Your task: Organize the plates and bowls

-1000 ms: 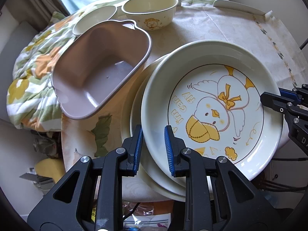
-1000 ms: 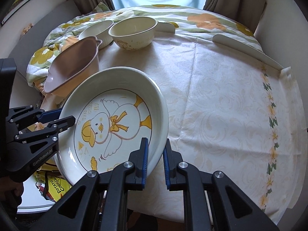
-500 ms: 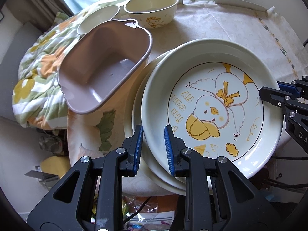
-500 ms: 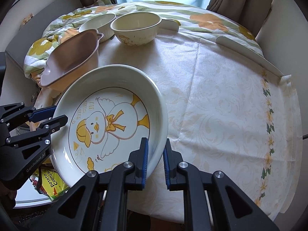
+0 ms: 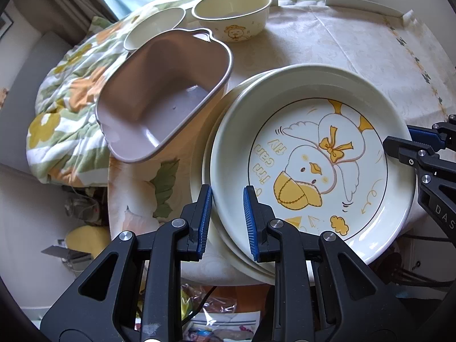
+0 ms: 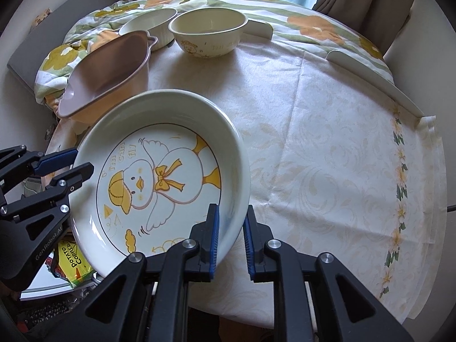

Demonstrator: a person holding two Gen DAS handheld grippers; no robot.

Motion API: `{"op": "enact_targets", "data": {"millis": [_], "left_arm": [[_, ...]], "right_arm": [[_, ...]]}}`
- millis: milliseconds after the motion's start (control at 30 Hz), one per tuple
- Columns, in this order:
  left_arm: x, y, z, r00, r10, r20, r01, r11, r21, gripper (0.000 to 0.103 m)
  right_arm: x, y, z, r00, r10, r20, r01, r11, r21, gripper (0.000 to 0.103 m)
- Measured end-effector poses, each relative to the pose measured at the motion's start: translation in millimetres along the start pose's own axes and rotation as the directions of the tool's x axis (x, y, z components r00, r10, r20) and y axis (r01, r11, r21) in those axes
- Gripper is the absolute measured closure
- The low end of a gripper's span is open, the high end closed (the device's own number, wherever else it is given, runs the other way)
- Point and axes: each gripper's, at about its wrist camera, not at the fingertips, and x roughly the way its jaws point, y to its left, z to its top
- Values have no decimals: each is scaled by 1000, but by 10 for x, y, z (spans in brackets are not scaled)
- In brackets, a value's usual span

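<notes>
Count: one duck plate [image 6: 159, 176] pinched at its rim by both grippers, right gripper [image 6: 230, 238] and left gripper [image 5: 227, 222], over at least two stacked plates [image 5: 211, 171] at the table edge. Beyond: two cream bowls [image 6: 208, 31], one mauve tub [image 5: 162, 91].

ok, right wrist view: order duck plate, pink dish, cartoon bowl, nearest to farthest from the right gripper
1. duck plate: rim sits between the jaws of the right gripper, low left of centre.
2. pink dish: beyond the plate, left side.
3. cartoon bowl: far end of the table, centre, beside a plain white bowl.
</notes>
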Motion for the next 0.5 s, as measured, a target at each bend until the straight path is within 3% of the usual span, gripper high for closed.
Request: {"op": "enact_targets", "data": {"millis": [300, 400, 500], "left_arm": [[-40, 99, 3, 1000, -28, -8, 27, 998, -52, 83], [-256, 224, 54, 998, -53, 35, 57, 993, -103, 83], [-557, 471, 123, 991, -80, 108, 101, 974, -204, 83]], "right_arm": [[-53, -31, 2, 999, 28, 17, -28, 1000, -2, 87], [-249, -111, 70, 994, 84, 75, -84, 996, 1, 87], [-514, -224, 249, 968, 199, 154, -200, 980, -10, 87]]}}
